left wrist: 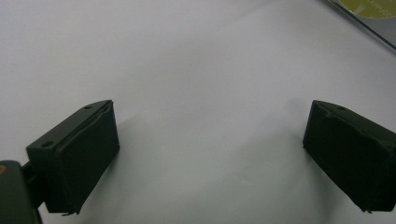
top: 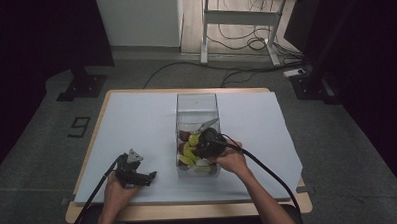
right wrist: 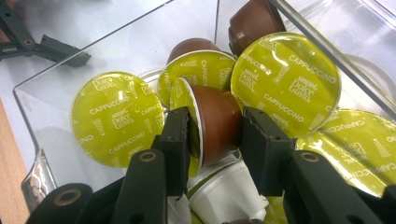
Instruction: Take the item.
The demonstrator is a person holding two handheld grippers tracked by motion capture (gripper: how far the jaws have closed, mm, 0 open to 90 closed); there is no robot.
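Note:
A clear plastic box (top: 196, 104) stands mid-table and holds several coffee capsules with yellow-green "Cappuccino" lids (right wrist: 114, 119). My right gripper (right wrist: 215, 135) reaches down into the box (right wrist: 116, 42). Its two black pads press a brown capsule (right wrist: 217, 123) lying on its side, one pad against the lid and the other against the base. A white capsule (right wrist: 224, 191) lies just beneath it. In the high view the right gripper (top: 197, 147) sits over the box's near half. My left gripper (top: 150, 177) rests on the white sheet to the left of the box, jaws wide apart (left wrist: 210, 140) with nothing between them.
A white sheet (top: 137, 124) covers the wooden table (top: 190, 211). A corner of the box (left wrist: 369, 23) shows at the far right of the left gripper view. A desk frame and cables (top: 244, 40) stand on the floor beyond the table.

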